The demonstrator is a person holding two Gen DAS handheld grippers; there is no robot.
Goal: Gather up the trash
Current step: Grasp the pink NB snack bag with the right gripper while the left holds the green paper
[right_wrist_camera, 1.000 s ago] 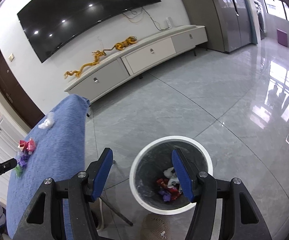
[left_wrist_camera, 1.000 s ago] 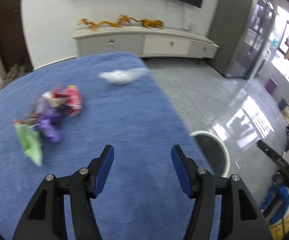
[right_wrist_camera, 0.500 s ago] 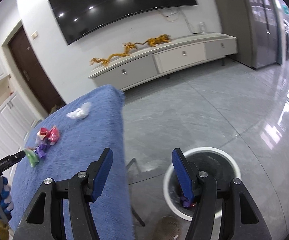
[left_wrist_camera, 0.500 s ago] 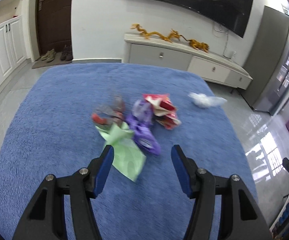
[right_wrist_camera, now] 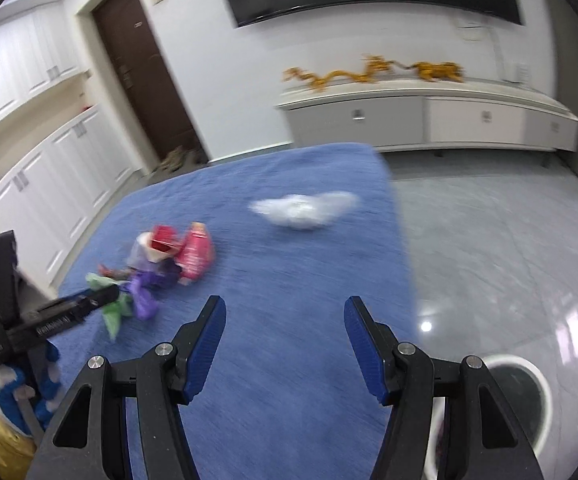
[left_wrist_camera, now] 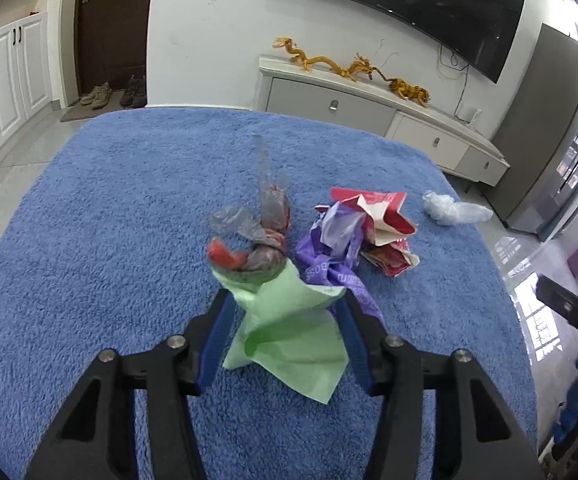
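Observation:
Trash lies on a blue fleece-covered table. A green wrapper sits between the open fingers of my left gripper, with a clear and red plastic wad just beyond it. A purple wrapper, a red and white wrapper and a white plastic wad lie further right. My right gripper is open and empty above the table's near right part; the white wad is ahead of it. The white-rimmed bin stands on the floor at lower right.
The left gripper's finger shows in the right wrist view by the trash pile. A white TV cabinet stands against the far wall. Grey tiled floor lies right of the table. White cupboards are at left.
My left gripper has swung left and moved in until the green wrapper lies between its fingers. My right gripper has swung from over the bin to over the table.

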